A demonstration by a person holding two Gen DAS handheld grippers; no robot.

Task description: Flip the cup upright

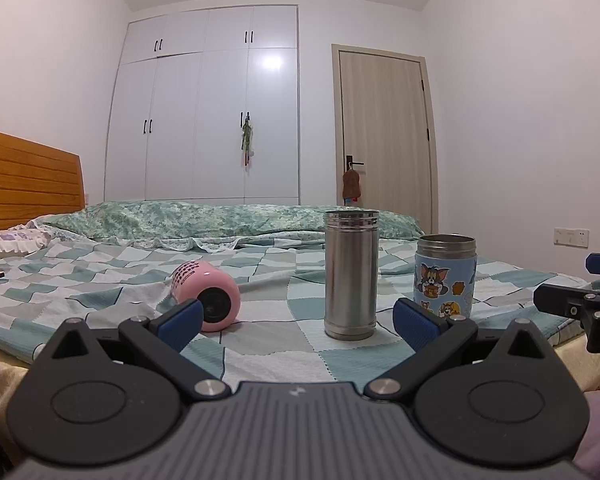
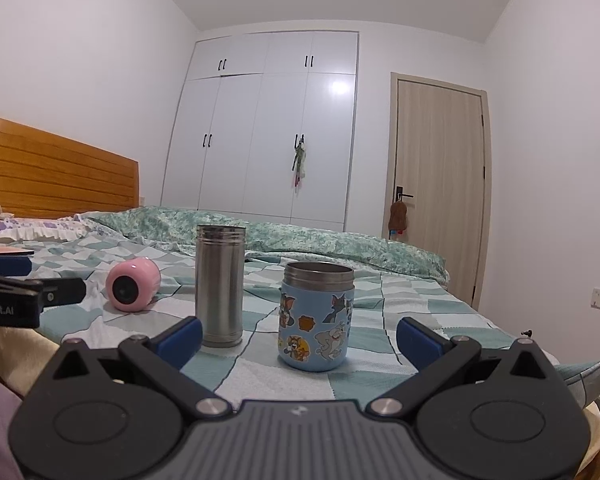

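A pink cup [image 1: 208, 294] lies on its side on the checked bedspread [image 1: 268, 356], its dark mouth facing me; it also shows in the right wrist view [image 2: 132, 290] at left. A tall steel cup [image 1: 351, 274] [image 2: 220, 286] stands upright. A short blue cartoon cup [image 1: 446, 276] [image 2: 316, 318] stands upright to its right. My left gripper [image 1: 298, 324] is open and empty, short of the cups, its left finger just in front of the pink cup. My right gripper [image 2: 298, 340] is open and empty, in front of the blue cup.
A folded green quilt [image 1: 220, 220] lies across the bed behind the cups. A wooden headboard [image 1: 24, 180] is at left. A white wardrobe [image 1: 208, 112] and a door [image 1: 384, 136] stand behind. The bed's near edge runs just under both grippers.
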